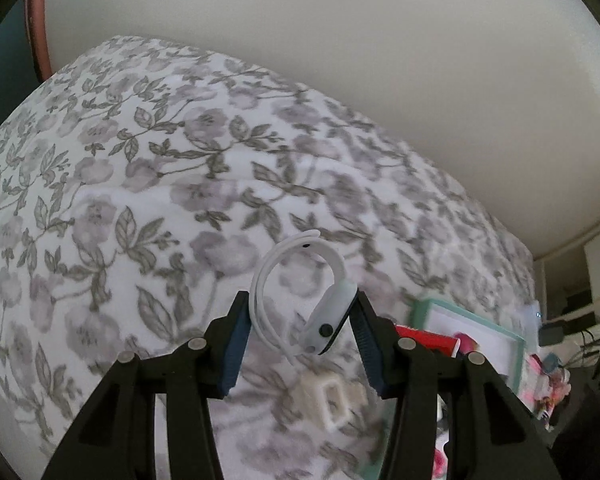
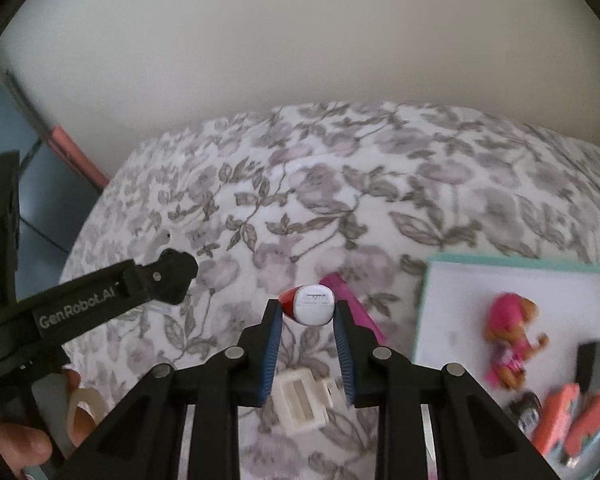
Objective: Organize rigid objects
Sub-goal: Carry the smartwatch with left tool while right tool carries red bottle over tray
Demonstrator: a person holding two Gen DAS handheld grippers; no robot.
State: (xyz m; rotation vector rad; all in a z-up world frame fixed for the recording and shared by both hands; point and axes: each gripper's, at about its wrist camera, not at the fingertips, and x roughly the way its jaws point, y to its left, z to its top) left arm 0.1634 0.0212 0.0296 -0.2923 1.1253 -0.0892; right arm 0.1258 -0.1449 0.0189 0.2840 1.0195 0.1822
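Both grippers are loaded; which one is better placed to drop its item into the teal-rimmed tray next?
Right. The right gripper, holding the red-and-white case, has the tray close beside it; the left gripper with the white watch sits farther off.

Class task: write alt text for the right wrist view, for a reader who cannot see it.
The right gripper pinches a small white-and-red object above a floral bedspread. To its right, a teal-rimmed tray holds a pink toy dog; a white clip lies below, and the left gripper reaches in at left.
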